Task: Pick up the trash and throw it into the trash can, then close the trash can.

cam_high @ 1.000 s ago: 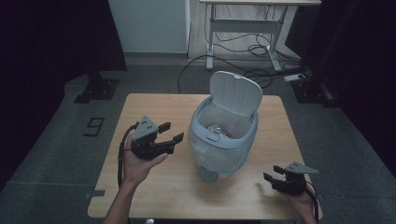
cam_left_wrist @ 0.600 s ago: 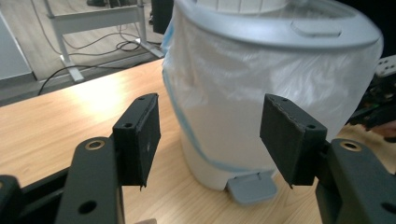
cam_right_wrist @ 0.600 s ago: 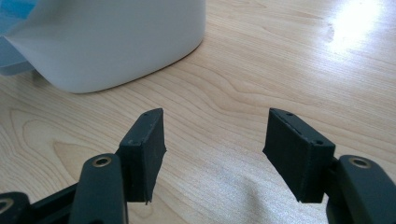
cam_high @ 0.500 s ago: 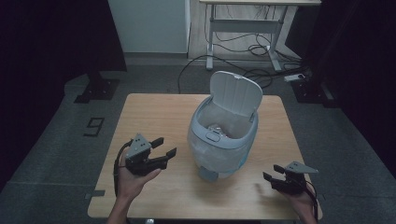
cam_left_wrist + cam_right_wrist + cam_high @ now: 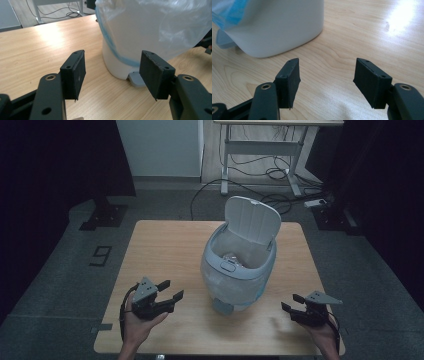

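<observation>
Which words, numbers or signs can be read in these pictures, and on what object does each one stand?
"9": a dark number on the grey floor, left of the wooden table in the high view.
No readable text on the white bin, its open lid, its plastic liner or its grey pedal.
No readable text on the left gripper or right gripper.

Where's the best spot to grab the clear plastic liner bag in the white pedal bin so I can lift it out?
Probably the clear plastic liner bag where it folds over the rim of the white pedal bin, coming in from the left side with the open left gripper. There the film hangs loose outside the wall, so the jaws could pinch it; the raised lid blocks the back.
</observation>
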The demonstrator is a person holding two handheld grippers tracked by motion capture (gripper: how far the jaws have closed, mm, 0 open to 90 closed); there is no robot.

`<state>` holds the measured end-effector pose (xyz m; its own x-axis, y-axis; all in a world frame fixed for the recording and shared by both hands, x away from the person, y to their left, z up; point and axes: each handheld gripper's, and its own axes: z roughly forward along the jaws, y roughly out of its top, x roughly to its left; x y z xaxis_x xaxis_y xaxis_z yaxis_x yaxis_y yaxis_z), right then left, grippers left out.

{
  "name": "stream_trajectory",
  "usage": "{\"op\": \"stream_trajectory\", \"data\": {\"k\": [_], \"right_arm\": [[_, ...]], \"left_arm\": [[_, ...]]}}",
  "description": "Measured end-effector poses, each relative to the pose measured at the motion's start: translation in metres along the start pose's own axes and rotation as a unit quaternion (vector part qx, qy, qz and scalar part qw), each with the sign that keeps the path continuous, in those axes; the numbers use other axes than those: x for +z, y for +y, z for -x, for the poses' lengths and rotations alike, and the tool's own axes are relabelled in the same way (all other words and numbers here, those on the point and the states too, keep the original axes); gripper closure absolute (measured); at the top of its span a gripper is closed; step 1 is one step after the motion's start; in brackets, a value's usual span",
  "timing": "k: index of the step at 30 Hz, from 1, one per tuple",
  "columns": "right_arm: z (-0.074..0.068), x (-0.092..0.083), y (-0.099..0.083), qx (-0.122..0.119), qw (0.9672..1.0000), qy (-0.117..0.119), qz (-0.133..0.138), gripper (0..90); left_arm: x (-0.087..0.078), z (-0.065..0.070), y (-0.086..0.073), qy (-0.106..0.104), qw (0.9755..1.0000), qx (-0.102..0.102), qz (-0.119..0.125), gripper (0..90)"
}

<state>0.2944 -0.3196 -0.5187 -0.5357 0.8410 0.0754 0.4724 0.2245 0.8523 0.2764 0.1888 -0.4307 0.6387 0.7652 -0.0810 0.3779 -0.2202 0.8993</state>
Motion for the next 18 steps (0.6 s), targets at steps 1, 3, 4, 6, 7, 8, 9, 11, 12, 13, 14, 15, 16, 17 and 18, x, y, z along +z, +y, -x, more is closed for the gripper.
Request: {"op": "stream_trajectory", "data": {"k": [1,3,4,6,7,8,9,11,12,13,14,15,16,17,18], "right_arm": [[0.000,0.000,0.001,0.001,1.0000,0.000,0.001,36.4],[0.000,-0.001,0.005,0.006,1.0000,0.003,0.005,35.7],[-0.001,-0.002,0.007,0.008,0.9999,0.002,0.009,34.3],[-0.001,-0.004,0.012,0.015,0.9997,0.004,0.017,33.4],[-0.001,-0.007,0.016,0.018,0.9996,0.007,0.023,33.0],[0.000,-0.009,0.019,0.017,0.9995,0.008,0.026,32.6],[0.000,-0.011,0.023,0.018,0.9993,0.009,0.030,32.0],[0.002,-0.019,0.033,0.027,0.9985,0.015,0.044,31.8],[0.002,-0.021,0.036,0.028,0.9983,0.017,0.048,31.8],[0.003,-0.024,0.040,0.029,0.9980,0.018,0.052,31.8],[0.003,-0.026,0.043,0.027,0.9980,0.018,0.054,31.7],[0.002,-0.029,0.048,0.024,0.9981,0.017,0.055,31.6],[0.002,-0.030,0.052,0.020,0.9981,0.017,0.056,31.5],[0.002,-0.032,0.056,0.018,0.9980,0.018,0.058,31.5],[0.002,-0.034,0.061,0.016,0.9979,0.020,0.059,31.5]], "left_arm": [[0.001,0.000,-0.001,0.001,1.0000,0.000,-0.002,37.9],[0.002,0.000,-0.002,0.004,1.0000,0.003,-0.006,37.9],[0.002,-0.001,-0.002,0.004,1.0000,0.003,-0.006,37.9],[0.002,-0.001,-0.002,0.005,1.0000,0.002,-0.004,37.8],[0.002,-0.001,-0.002,0.004,1.0000,0.002,-0.003,37.8],[0.002,-0.001,-0.002,0.005,1.0000,0.002,-0.003,37.9],[0.002,-0.001,-0.002,0.005,1.0000,0.002,-0.003,37.8],[0.002,-0.002,-0.003,0.005,1.0000,0.002,-0.004,37.8],[0.002,-0.002,-0.004,0.005,1.0000,0.001,-0.006,37.9],[0.003,-0.003,-0.004,0.006,1.0000,0.001,-0.006,37.9],[0.003,-0.003,-0.005,0.006,1.0000,0.000,-0.007,37.9],[0.004,-0.003,-0.006,0.007,0.9999,0.000,-0.008,37.9],[0.004,-0.004,-0.007,0.007,0.9999,0.000,-0.010,37.9],[0.004,-0.004,-0.008,0.007,0.9999,-0.001,-0.011,38.0],[0.004,-0.005,-0.009,0.008,0.9999,-0.002,-0.013,37.9]]}}
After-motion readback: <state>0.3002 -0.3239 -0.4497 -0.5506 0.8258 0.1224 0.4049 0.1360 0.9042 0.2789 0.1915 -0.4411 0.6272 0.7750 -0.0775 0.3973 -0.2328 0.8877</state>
